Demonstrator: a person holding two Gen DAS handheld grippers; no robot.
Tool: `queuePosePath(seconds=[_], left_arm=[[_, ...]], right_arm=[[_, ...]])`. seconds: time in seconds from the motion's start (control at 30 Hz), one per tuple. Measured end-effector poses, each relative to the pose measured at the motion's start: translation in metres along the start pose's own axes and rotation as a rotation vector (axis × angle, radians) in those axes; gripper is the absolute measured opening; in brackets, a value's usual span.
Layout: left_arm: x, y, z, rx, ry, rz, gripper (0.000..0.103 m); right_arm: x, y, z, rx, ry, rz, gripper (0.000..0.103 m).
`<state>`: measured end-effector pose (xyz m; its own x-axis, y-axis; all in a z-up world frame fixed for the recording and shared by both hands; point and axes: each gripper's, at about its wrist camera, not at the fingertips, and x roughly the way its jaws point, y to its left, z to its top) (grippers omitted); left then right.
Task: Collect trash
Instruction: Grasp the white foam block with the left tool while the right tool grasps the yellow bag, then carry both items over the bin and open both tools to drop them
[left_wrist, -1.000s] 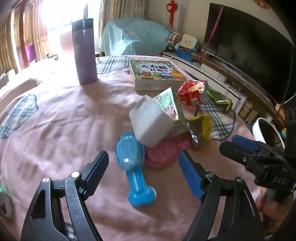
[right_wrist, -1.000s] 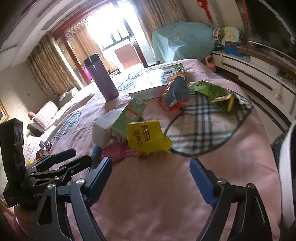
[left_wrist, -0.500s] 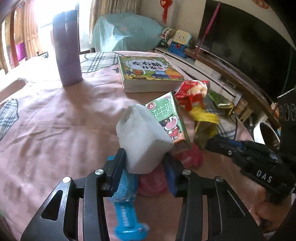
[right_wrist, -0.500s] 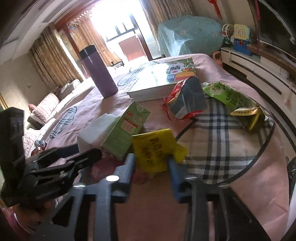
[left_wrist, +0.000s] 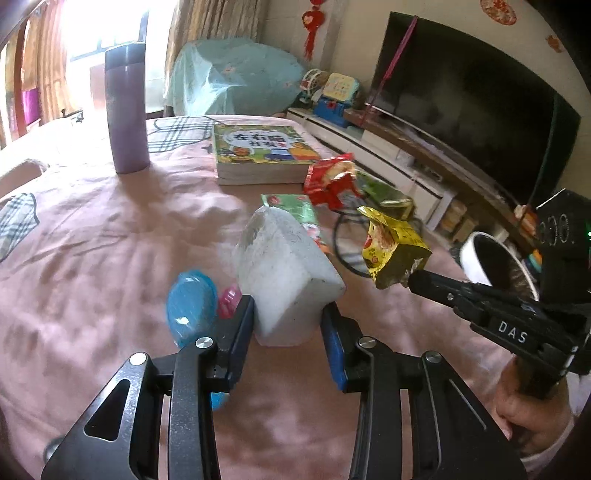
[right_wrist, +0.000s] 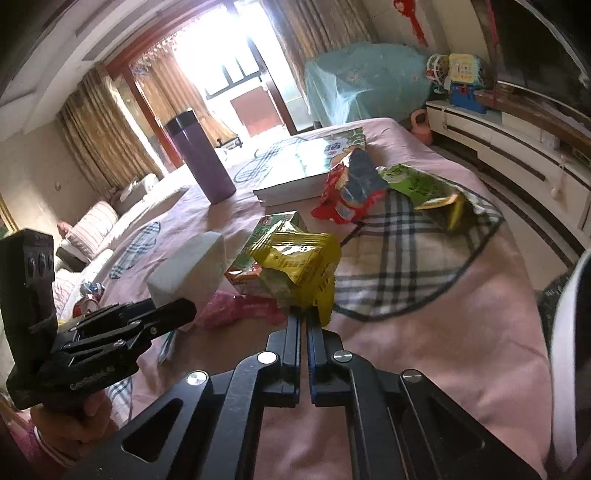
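Note:
My left gripper (left_wrist: 286, 325) has its blue pads against both sides of a white block (left_wrist: 284, 273), and its jaws are still closing on it. The block (right_wrist: 188, 266) tilts up off the pink tablecloth (left_wrist: 92, 240). My right gripper (right_wrist: 303, 321) is shut on the lower edge of a crumpled yellow wrapper (right_wrist: 299, 258), which hangs above the cloth. In the left wrist view that wrapper (left_wrist: 391, 251) sticks out of the right gripper's tip (left_wrist: 413, 277). A green carton (right_wrist: 273, 229), a red wrapper (right_wrist: 351, 192), a green wrapper (right_wrist: 421, 184) and a pink wrapper (right_wrist: 236, 306) lie on the table.
A blue plastic toy (left_wrist: 190, 306) lies left of the block. Further back stand a purple flask (left_wrist: 127, 110) and a picture book (left_wrist: 262, 151). A white bin (left_wrist: 476, 254) with a dark inside sits past the table's right edge. A TV and low cabinet line the right wall.
Both grippers went from wide open to closed: the left on the white block, the right on the yellow wrapper. Both things have since come up off the cloth.

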<state>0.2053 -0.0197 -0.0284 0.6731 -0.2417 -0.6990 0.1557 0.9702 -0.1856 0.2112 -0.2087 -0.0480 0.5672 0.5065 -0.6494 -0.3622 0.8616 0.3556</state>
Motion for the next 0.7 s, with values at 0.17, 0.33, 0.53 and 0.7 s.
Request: queuePosePath(seconds=[0.17, 0.33, 0.53, 0.7], left_arm=[[-0.008, -0.019, -0.012, 0.013, 0.006, -0.040, 0.035], [-0.014, -0.049, -0.019, 0.054, 0.012, -0.090, 0.035], [-0.017, -0.091, -0.020, 0.110, 0.016, -0.148, 0.035], [-0.014, -0.121, -0.019, 0.153, 0.024, -0.189, 0.035]], right_arm=[[-0.024, -0.008, -0.012, 0.026, -0.026, -0.010, 0.002], [-0.048, -0.021, -0.021, 0.057, -0.052, -0.039, 0.002], [-0.088, -0.049, -0.034, 0.114, -0.096, -0.096, 0.002], [-0.121, -0.076, -0.046, 0.164, -0.139, -0.153, 0.002]])
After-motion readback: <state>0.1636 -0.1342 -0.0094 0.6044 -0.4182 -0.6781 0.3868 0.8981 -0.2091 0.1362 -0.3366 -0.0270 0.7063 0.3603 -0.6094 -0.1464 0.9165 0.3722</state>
